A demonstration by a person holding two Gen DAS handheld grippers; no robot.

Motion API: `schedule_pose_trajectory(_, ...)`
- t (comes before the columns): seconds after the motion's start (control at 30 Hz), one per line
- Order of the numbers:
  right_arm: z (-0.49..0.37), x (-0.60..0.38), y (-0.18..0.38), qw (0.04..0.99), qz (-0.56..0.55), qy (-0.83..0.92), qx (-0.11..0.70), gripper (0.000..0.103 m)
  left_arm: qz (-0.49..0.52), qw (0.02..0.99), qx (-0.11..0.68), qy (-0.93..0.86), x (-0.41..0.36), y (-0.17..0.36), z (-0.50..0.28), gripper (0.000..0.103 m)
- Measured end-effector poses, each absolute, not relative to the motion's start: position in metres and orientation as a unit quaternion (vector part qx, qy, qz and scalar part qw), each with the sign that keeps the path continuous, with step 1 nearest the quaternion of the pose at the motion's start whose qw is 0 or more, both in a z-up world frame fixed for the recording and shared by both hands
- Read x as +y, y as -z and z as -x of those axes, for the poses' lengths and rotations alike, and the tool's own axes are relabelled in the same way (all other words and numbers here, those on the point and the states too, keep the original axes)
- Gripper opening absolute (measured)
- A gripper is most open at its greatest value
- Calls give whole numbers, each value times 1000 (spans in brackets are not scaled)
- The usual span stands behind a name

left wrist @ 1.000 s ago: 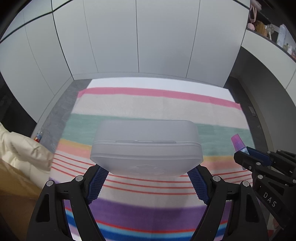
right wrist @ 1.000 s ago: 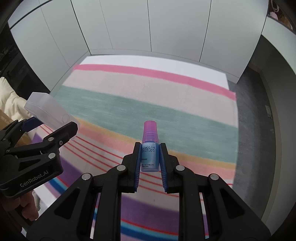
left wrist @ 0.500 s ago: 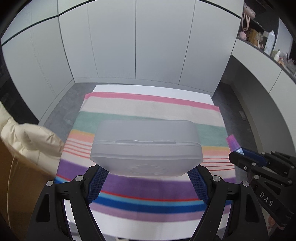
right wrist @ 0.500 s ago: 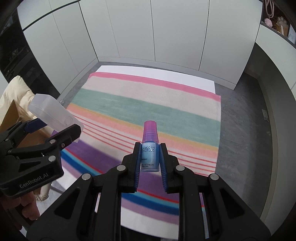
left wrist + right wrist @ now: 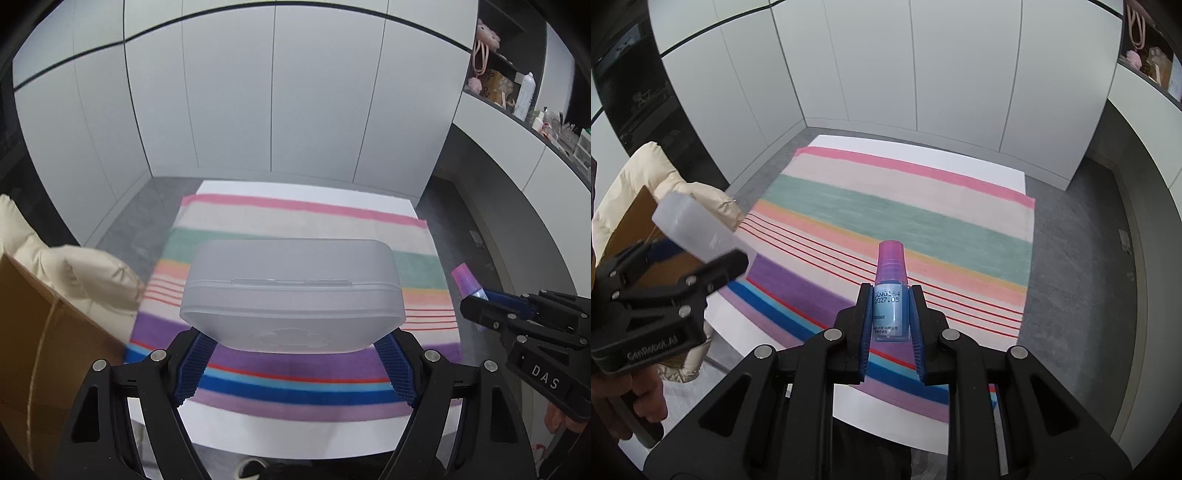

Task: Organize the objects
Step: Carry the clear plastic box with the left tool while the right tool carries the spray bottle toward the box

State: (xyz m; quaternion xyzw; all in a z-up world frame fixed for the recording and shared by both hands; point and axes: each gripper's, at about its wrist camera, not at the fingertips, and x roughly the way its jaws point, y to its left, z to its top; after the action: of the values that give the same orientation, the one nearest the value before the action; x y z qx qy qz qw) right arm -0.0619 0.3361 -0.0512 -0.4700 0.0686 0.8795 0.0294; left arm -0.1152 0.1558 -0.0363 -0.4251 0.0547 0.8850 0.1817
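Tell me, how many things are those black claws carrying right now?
2. A frosted plastic box sits clamped in the left gripper, and a small blue bottle with a purple cap is pinched in the right gripper.

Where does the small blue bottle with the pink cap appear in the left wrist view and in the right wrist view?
Left wrist view: small blue bottle at the right edge, only its pink cap showing past the right gripper.
Right wrist view: low centre, held upright between the fingers.
Shared landmark: the striped cloth, below it in both.
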Motion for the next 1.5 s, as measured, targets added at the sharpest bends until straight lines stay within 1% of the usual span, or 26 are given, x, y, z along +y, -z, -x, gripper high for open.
schedule_pose_trajectory(0.13,70,329,48,23,471,-879,73,20,420,182,41,-888,144,31,117,82)
schedule_pose_trajectory(0.23,76,321,43,15,465,-883,69,20,410,178,53,-893,136,29,115,82)
schedule_pose_trajectory(0.77,109,264,42,-19,456,-888,50,20,410,133,9,-902,63,26,123,82)
schedule_pose_trajectory(1.5,133,172,35,-77,448,-890,16,20,400,63,-4,-914,-23,21,112,82)
